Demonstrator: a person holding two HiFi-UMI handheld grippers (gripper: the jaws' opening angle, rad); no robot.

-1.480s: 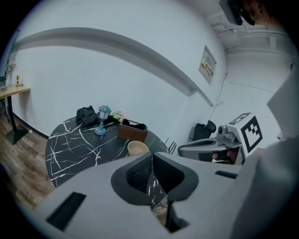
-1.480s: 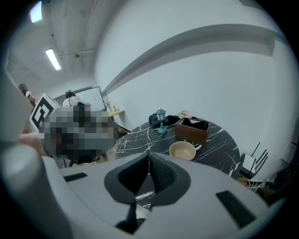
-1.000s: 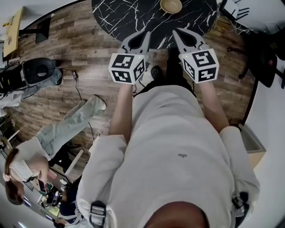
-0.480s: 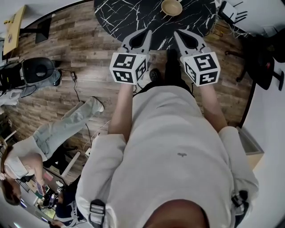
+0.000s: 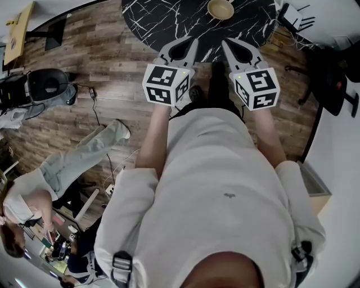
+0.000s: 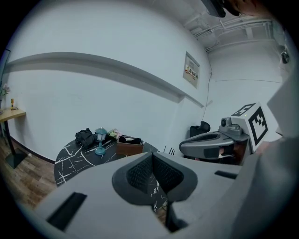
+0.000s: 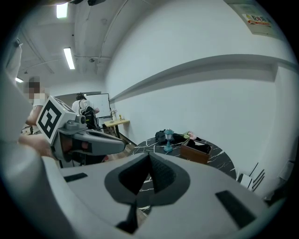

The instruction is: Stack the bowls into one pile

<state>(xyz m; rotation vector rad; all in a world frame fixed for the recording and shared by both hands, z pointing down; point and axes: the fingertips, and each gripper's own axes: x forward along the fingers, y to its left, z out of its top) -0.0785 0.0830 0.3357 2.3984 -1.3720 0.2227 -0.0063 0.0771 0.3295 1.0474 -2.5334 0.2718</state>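
Observation:
A tan wooden bowl [image 5: 220,8] sits on the round black marble table [image 5: 169,17] at the top of the head view; I see only this one bowl. My left gripper [image 5: 193,41] and right gripper [image 5: 224,43] are side by side over the table's near edge, short of the bowl, both shut and empty. In the left gripper view the shut jaws [image 6: 152,155] point at the table [image 6: 77,151], with the right gripper [image 6: 210,144] beside them. The right gripper view shows its own shut jaws [image 7: 149,156] and the left gripper [image 7: 91,138]. Neither gripper view shows the bowl.
A small blue lamp [image 7: 168,140], a brown box [image 7: 196,151] and a dark bundle [image 6: 85,136] stand at the table's far side. A seated person [image 5: 50,180] and a black chair [image 5: 48,87] are on the wooden floor to the left. Another chair [image 5: 332,73] stands at the right.
Both grippers stay shut and almost still; the view has shifted slightly. The seated person at lower left has moved a little.

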